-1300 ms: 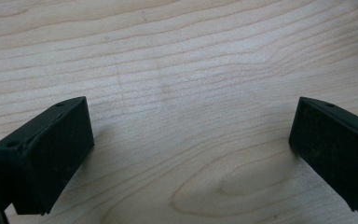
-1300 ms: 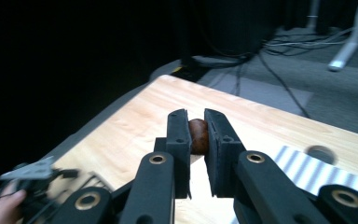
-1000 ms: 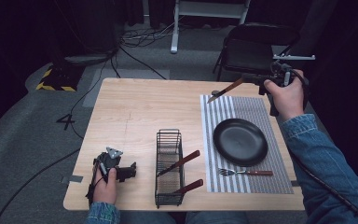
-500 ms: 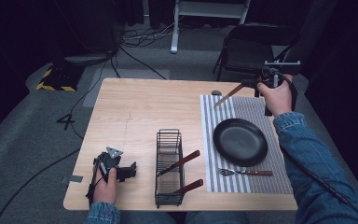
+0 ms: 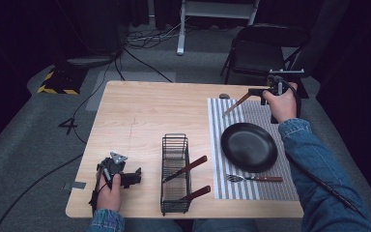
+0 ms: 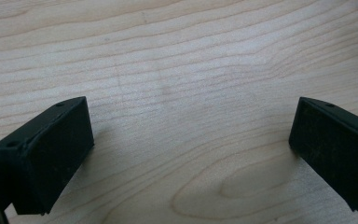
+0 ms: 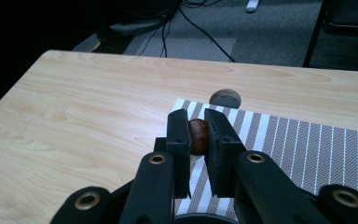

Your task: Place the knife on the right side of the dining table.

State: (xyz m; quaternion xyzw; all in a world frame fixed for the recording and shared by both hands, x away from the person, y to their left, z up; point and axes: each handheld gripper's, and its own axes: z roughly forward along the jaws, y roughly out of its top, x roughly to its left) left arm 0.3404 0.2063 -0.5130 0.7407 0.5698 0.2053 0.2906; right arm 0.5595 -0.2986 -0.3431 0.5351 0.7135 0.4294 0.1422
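My right gripper (image 5: pixel 252 91) hovers over the far edge of the striped placemat (image 5: pixel 265 188), shut on the brown wooden handle of a utensil (image 5: pixel 235 103). The utensil slants down to the left, and its rounded head (image 5: pixel 224 96) is at the mat's far left corner. In the right gripper view the handle (image 7: pixel 198 135) sits pinched between the jaws of the right gripper (image 7: pixel 197 116), with the head (image 7: pixel 224 98) beyond. My left gripper (image 5: pixel 136 177) rests on the table (image 5: pixel 145 116) at the near left, open. In the left gripper view, bare wood lies between the parted jaws of the left gripper (image 6: pixel 191 140).
A black plate (image 5: pixel 249 146) lies on the placemat, with a wooden-handled fork (image 5: pixel 253 178) near its front edge. A black wire basket (image 5: pixel 175 173) in the middle front holds two wooden-handled utensils (image 5: pixel 187 169). A black chair (image 5: pixel 265 50) stands behind the table.
My right gripper has moved left and a little lower with the utensil, bringing its head down to the mat's far left corner. The left gripper has stayed put.
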